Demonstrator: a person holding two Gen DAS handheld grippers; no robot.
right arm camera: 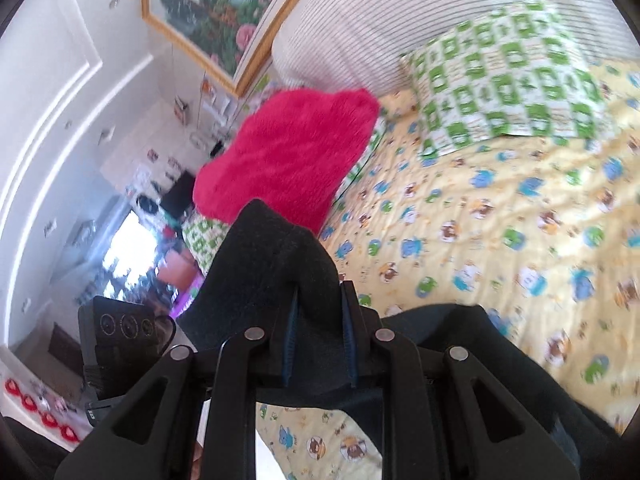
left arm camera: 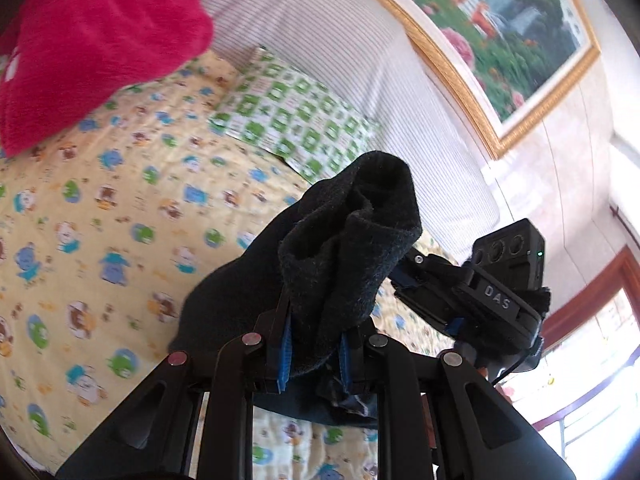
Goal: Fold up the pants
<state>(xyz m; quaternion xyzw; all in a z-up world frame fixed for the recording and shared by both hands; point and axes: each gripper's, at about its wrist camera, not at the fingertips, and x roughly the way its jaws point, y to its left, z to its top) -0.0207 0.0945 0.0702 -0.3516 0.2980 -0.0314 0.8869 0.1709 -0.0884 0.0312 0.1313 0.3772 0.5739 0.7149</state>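
Both grippers are up off the bed point(left arm camera: 100, 208) with dark cloth in their fingers. The left gripper point(left arm camera: 314, 344) has its jaws drawn narrow, blue pads clamped on a thick bunch of the pants point(left arm camera: 348, 248). The fabric is near-black and fuzzy like fleece, and it bulges up above the fingertips in a rounded, rolled fold with a deep crease down its middle. More of it slopes away to the left of that bunch, over the yellow cartoon-print sheet, and a bluish-dark hem hangs under the jaws.

In the right wrist view, the right gripper point(right arm camera: 318, 340) is narrow too, pinching a flatter flap of the same pants point(right arm camera: 272, 264), with a seam line across it. From that grip the cloth spreads right in a broad dark sweep, lifted over the sheet.

Above the pants in both views lies a bright pink plush cushion point(right arm camera: 292, 152), and beyond it a green-and-white checked pillow point(right arm camera: 508, 80) against the striped headboard point(right arm camera: 372, 20). A gilt-framed garden picture point(left arm camera: 500, 20) hangs over that. The other gripper's camera box shows just beside the pants in each view.
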